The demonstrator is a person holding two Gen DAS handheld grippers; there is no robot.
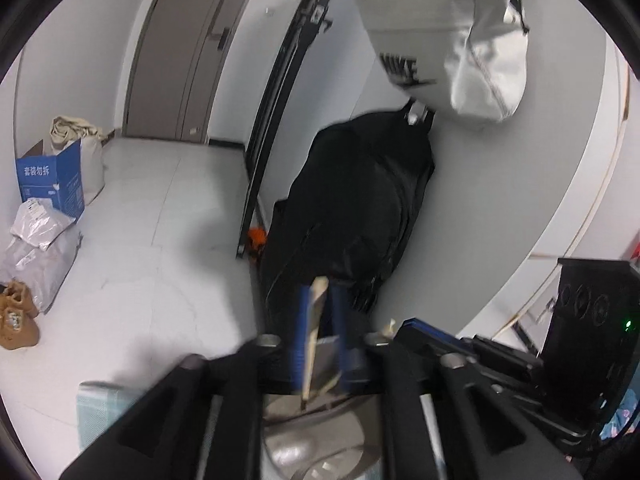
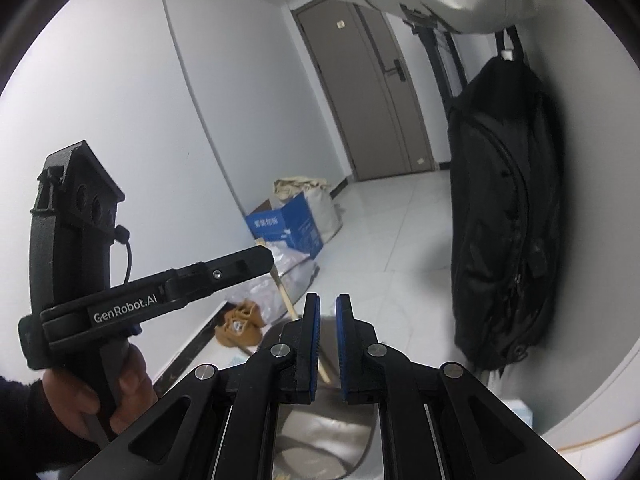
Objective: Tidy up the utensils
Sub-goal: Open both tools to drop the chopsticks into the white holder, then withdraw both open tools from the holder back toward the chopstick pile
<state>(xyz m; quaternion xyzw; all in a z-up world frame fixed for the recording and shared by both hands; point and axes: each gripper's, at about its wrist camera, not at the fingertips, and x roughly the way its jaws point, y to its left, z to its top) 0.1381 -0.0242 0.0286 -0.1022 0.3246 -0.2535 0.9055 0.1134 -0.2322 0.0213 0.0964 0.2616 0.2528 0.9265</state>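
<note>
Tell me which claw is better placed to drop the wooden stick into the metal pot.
Left. The wooden stick stands between the left claw pads, above the metal pot. The right claw has nothing between its pads.

**Layout, wall hooks to floor**

Backpack (image 2: 504, 232) hangs on right wall, bag (image 1: 448, 36) above it. Door (image 2: 372, 92) far. Box (image 2: 288, 228) on floor by left wall, sack (image 2: 316, 196) behind it, shoes (image 2: 240, 324) nearer. Chopstick (image 1: 316, 328) between left gripper (image 1: 320, 320) pads.

A pale tiled floor (image 1: 160, 216) is seen, nothing fancy. Along its wall edge a blue box (image 1: 52, 184), a cloth sack (image 1: 86, 148), silver parcels (image 1: 36, 240) and tan shoes (image 1: 16, 316) are parked.
</note>
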